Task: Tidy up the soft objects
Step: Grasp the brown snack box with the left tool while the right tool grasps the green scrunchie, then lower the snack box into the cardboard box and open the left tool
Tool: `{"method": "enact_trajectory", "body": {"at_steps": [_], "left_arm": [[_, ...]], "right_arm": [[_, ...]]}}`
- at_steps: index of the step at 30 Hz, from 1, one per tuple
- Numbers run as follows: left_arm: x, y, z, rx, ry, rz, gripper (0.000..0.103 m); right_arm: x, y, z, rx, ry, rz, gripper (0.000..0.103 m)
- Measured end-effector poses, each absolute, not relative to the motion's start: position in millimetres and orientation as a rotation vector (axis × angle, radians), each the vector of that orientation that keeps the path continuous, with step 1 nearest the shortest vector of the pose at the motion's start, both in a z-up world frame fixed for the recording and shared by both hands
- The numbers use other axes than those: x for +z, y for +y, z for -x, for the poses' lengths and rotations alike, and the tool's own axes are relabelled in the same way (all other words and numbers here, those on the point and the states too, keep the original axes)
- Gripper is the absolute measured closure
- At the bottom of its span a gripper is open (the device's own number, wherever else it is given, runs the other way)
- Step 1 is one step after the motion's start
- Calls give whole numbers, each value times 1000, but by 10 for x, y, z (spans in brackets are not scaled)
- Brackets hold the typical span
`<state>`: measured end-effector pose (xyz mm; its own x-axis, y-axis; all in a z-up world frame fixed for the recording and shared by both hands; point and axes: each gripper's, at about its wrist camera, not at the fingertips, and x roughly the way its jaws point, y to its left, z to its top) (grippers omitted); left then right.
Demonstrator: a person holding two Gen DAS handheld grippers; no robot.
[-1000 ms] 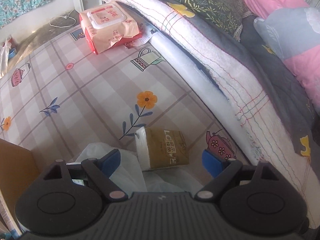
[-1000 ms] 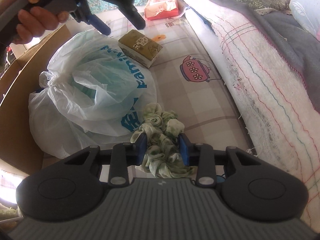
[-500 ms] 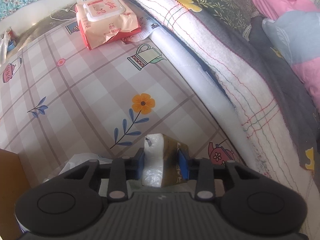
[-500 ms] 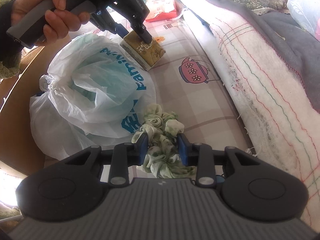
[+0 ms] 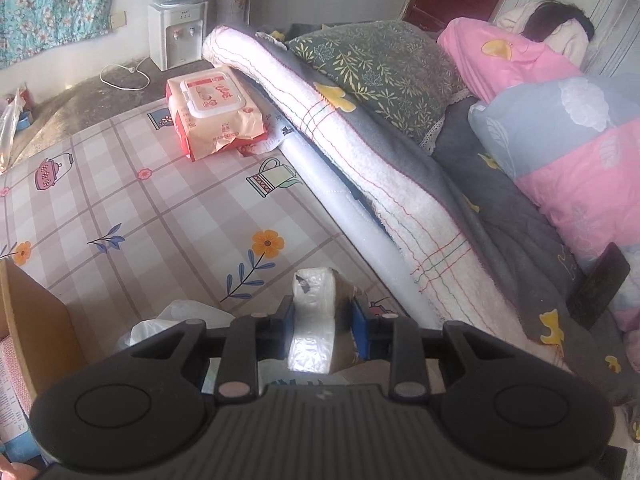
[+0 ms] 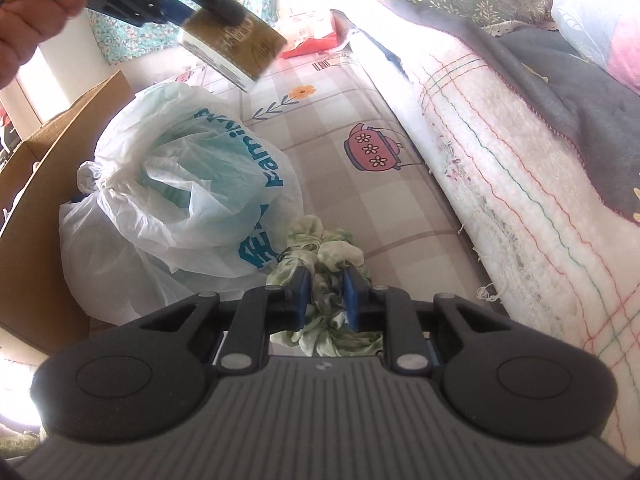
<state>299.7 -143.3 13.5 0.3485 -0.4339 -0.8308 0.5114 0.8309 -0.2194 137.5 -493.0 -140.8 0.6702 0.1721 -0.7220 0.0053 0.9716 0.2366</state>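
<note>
Since a second ago, your left gripper (image 5: 323,316) has closed on the tissue pack (image 5: 320,320) and lifted it off the floor mat (image 5: 160,208); in the right wrist view the tissue pack (image 6: 234,50) now hangs in the air above the white plastic bag (image 6: 188,184), where before it lay on the mat beside that bag. Its blue pads (image 5: 359,326) press both sides of the pack, narrowed to the pack's width. Your left hand (image 6: 24,20) shows at the top left corner of the right wrist view.

Your right gripper (image 6: 325,294) has not changed: its pads are drawn close together, pinching the green floral cloth (image 6: 320,248), which bunches in front of and behind the fingers. You cannot tell whether the cloth touches the mat. The cloth sits just beside the bag's right side, near the mat's edge along the bedding (image 6: 500,160).

A cardboard box (image 6: 44,184) stands against the bag on the left. A wet-wipe pack (image 5: 216,114) lies at the far end of the mat, touching the folded white blanket (image 5: 360,160).
</note>
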Motion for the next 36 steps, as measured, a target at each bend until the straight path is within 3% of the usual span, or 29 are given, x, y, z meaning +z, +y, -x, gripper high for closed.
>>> {"method": "enact_trajectory", "body": {"at_steps": [2,6,10,14,22,36], "left_arm": [[290,-1261,-2883,-613,1021,-53,73],[549,-829,-2636,-589,975,14,73],[728,-325,-2379,-536,932,94,73],[807,202,-2098,-459,892,169,73],[522,1024,-1611,-326,941,260,73],[-749,973,-1677,-415,1317,225,72]], "right_arm": [[-1401,-4961,-1371,100,832,-263,80],[-1378,-5000,-1353,138,834,-311,50],[-1380,-4924,-1354,174,845,-280,44],[-1430,-4783,-1384,172,872,-189,44],[-1473,-4748,-1390,144,873,-169,68],[-1442,-4675,-1400,116,887,-147,69]]}}
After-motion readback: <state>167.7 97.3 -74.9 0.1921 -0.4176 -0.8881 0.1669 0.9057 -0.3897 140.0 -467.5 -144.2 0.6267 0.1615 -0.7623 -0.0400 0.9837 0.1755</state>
